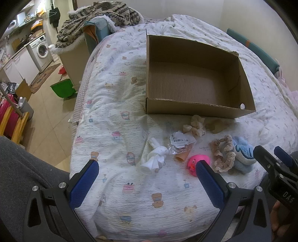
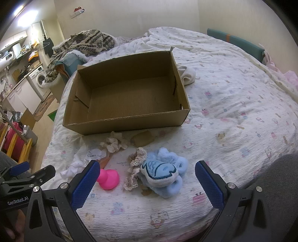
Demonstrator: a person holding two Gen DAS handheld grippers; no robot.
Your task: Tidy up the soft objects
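An empty cardboard box (image 1: 193, 109) (image 2: 130, 122) sits on the bed. In front of it lie a white cloth bundle (image 1: 155, 158) (image 2: 72, 169), a tagged plastic packet (image 1: 181, 142) (image 2: 95, 154), a beige scrunchie (image 1: 195, 126) (image 2: 113, 144), a pink rubber duck (image 1: 197, 163) (image 2: 109, 177), a lace-trimmed scrunchie (image 1: 222, 154) (image 2: 135, 167) and a blue fish plush (image 1: 243, 152) (image 2: 162, 173). My left gripper (image 1: 147, 181) (image 2: 28, 171) is open and empty, just short of the white bundle. My right gripper (image 2: 147, 183) (image 1: 270, 154) is open and empty, just short of the blue plush.
A patterned quilt (image 1: 115, 111) covers the bed. A knitted blanket (image 1: 96, 16) is heaped at the far left corner. A white cloth (image 2: 188, 75) lies beside the box's far right. Floor with a green bin (image 1: 63, 89) and a washing machine (image 1: 41, 49) lies left.
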